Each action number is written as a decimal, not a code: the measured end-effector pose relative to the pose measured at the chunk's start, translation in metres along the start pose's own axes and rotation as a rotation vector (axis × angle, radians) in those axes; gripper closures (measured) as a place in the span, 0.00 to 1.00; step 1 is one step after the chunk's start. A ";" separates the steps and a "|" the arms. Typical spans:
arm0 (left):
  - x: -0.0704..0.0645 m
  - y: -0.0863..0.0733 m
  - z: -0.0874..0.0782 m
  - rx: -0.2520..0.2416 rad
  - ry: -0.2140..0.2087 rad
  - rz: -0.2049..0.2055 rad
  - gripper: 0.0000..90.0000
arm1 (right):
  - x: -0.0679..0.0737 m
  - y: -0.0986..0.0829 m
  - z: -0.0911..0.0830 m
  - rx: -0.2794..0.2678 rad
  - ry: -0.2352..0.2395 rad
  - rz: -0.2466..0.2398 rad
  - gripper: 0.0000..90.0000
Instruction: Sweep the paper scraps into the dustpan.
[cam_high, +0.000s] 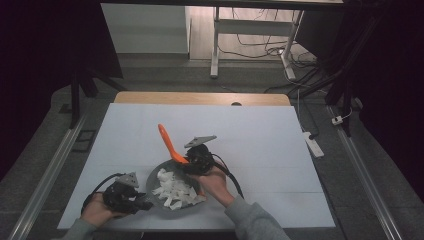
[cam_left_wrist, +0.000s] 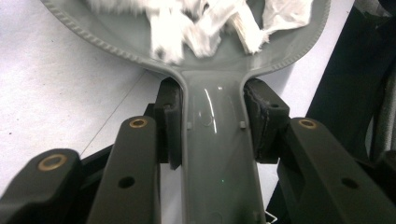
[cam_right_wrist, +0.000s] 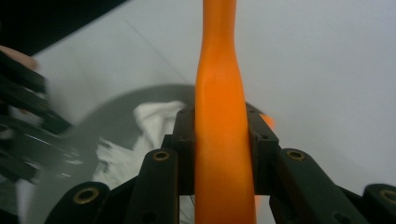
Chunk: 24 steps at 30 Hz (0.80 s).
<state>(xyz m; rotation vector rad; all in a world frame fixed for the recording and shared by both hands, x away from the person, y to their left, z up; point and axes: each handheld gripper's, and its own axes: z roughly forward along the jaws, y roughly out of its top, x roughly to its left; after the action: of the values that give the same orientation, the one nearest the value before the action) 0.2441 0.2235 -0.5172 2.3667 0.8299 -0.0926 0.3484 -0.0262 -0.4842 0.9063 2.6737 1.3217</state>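
- Your left gripper (cam_high: 131, 196) sits at the near left edge of the table, jaws clamped on the handle of the grey pan (cam_high: 156, 176); in the left gripper view the pads (cam_left_wrist: 169, 122) press against both sides of that handle (cam_left_wrist: 215, 154), just below where it widens into the bowl
- Your left hand (cam_high: 97, 210) wraps the gripper body from below, right at the near edge of the white table cover (cam_high: 260, 135)
- Your pan lies flat on the cover just right of the left gripper, and its bowl holds a loose heap of white torn pieces (cam_high: 175, 190); the left gripper view shows those pieces (cam_left_wrist: 201, 28) piled against the ribbed rim (cam_left_wrist: 93, 37)
- Your right gripper (cam_high: 192, 161) hangs over the far right rim of the pan, jaws closed on an orange spatula (cam_high: 170, 142); in the right gripper view the orange handle (cam_right_wrist: 222, 121) runs straight up between the two pads (cam_right_wrist: 184, 149)
- Your right hand (cam_high: 215, 182) grips that tool from the near side, the grey sleeve (cam_high: 255, 220) coming in from the bottom
- Your spatula is tilted, its free end rising up and away to the left beyond the pan; whether its lower end touches the pieces you cannot tell
- Past the cover you have a strip of bare wooden tabletop (cam_high: 200, 98) at the far edge
- Beyond that stands a white desk frame (cam_high: 216, 45) with cables (cam_high: 260, 47) on the floor, and a white power strip (cam_high: 314, 143) lies on the floor to the right of the table
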 end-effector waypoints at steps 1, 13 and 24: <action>0.000 0.000 0.000 0.000 0.000 -0.001 0.68 | 0.003 0.002 0.000 -0.013 0.028 0.008 0.78; 0.000 0.000 0.000 -0.002 0.000 -0.002 0.68 | -0.015 0.008 -0.048 -0.144 -0.030 0.026 0.78; 0.000 0.000 0.001 -0.003 0.002 -0.007 0.68 | -0.035 -0.015 -0.037 -0.036 -0.122 0.035 0.78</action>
<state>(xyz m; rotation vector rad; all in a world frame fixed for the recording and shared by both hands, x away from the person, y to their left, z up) 0.2439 0.2229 -0.5183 2.3613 0.8386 -0.0913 0.3605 -0.0776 -0.4793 1.0003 2.5465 1.2723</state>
